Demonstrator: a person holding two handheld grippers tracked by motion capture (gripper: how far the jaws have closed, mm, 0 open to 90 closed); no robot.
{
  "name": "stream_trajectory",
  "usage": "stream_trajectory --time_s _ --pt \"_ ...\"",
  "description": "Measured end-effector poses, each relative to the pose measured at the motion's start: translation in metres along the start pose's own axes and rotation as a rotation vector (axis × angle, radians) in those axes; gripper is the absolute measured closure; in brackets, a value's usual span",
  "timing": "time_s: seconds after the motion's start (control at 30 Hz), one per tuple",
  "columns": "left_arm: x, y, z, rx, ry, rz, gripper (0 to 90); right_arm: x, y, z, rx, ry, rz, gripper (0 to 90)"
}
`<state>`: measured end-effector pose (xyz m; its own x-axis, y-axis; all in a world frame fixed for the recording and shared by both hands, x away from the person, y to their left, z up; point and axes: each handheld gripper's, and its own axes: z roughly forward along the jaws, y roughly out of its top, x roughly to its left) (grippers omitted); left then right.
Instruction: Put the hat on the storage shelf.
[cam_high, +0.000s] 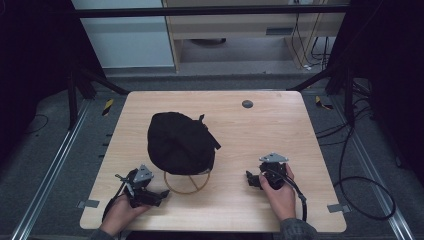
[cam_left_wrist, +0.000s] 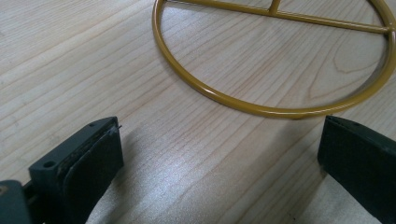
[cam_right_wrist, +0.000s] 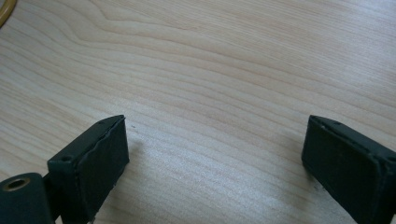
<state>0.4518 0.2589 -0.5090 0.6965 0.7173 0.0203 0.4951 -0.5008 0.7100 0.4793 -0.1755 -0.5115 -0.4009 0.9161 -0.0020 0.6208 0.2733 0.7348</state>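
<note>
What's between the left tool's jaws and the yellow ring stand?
Bare tabletop. In the left gripper view the left tool has open jaws with wood grain running up to the yellow ring stand; nothing lies on that stretch.

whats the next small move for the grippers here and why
Probably ease the left gripper forward to the yellow ring stand. Its jaws stand open just short of the ring's near rim, nothing between them. The black cap sits on that stand on the table, so the cap and stand look like the work in hand. The right gripper is open too, over bare wood.
</note>
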Motion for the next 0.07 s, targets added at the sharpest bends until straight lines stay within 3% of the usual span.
stream_trajectory --time_s 0.07 --pt "0.0 0.0001 0.0001 0.0 0.0 0.0 0.0 0.0001 -0.0003 0.0001 -0.002 -0.004 -0.005 7.4"
